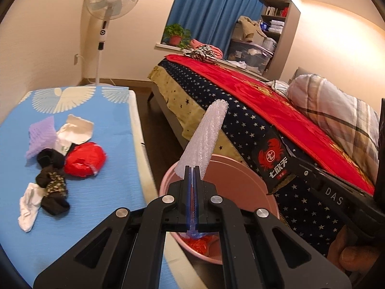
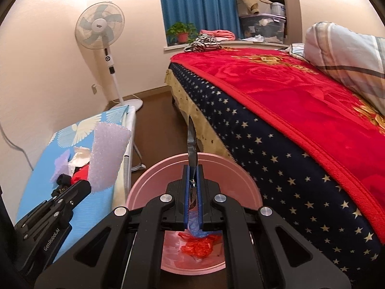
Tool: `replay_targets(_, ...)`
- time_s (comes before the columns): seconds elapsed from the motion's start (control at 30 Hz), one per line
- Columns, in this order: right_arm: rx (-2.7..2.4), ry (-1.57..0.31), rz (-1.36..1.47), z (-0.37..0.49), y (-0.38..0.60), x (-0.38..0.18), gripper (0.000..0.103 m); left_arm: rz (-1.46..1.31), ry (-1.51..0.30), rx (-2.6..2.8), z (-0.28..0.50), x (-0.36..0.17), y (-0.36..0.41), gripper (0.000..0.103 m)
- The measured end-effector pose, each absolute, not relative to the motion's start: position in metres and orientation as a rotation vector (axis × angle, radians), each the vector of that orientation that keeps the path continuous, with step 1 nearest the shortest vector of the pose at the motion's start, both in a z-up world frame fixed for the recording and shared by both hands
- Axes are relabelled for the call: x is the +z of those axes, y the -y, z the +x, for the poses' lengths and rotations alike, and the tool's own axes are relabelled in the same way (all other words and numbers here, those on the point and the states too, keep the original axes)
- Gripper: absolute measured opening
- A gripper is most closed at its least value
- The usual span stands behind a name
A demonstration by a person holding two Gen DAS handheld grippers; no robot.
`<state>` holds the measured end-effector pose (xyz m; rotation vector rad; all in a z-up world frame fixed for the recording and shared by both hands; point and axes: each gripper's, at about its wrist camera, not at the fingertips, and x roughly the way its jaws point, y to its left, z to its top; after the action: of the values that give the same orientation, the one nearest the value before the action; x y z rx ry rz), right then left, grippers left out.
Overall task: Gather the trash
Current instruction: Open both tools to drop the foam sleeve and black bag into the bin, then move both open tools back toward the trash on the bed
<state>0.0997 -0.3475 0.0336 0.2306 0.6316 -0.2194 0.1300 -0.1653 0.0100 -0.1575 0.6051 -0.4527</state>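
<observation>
My left gripper (image 1: 192, 168) is shut on a strip of white bubble wrap (image 1: 204, 139) that sticks up and away from its tips, over the near rim of a pink basin (image 1: 243, 175) on the floor. My right gripper (image 2: 192, 167) is shut on a black snack wrapper (image 2: 192, 149), seen edge-on above the basin (image 2: 149, 183). The left wrist view shows that wrapper (image 1: 274, 161) with a red crab print, held by the right gripper (image 1: 298, 168). In the right wrist view the left gripper (image 2: 86, 185) holds the bubble wrap (image 2: 108, 156) beside the basin. A crumpled red bag (image 2: 199, 245) lies inside.
A table with a blue cloth (image 1: 96, 192) carries purple foam (image 1: 41, 134), white paper (image 1: 77, 127), a red bag (image 1: 85, 159), dark socks (image 1: 51, 183) and a white sock (image 1: 28, 209). A bed with a red blanket (image 2: 288, 91) flanks the basin. A standing fan (image 1: 105, 19) is by the wall.
</observation>
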Motion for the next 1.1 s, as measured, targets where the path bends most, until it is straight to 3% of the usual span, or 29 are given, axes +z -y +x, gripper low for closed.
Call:
replay_targets(0.3,-0.271,-0.658,0.248,0.102,0.359,0.028,0.012,-0.152,-0.625,-0.514,0.135,0.007,0.185,0.002)
replay_targets(0.33,-0.278,-0.663,0.254,0.102,0.361,0.027,0.021,-0.155,-0.628,-0.517,0.135,0.007,0.186,0.004)
replay_targets(0.37,-0.286,-0.665,0.261,0.101,0.362,0.027,0.035,-0.159,-0.633,-0.519,0.135,0.006,0.185,0.014)
replay_targets(0.4,-0.295,-0.662,0.261,0.1,0.364,0.027,0.041,-0.164,-0.634,-0.518,0.136,0.006,0.185,0.028)
replay_targets(0.43,-0.298,-0.661,0.26,0.099,0.364,0.028,0.043,-0.168,-0.632,-0.512,0.136,0.006,0.183,0.03)
replay_targets(0.93,-0.238,-0.658,0.214,0.093,0.331,0.034,0.043,-0.195,-0.595,-0.38,0.119,0.015,0.125,0.029)
replay_targets(1.1,-0.213,-0.636,0.211,0.092,0.317,0.039,0.041,-0.176,-0.569,-0.319,0.111,0.019,0.104,0.023)
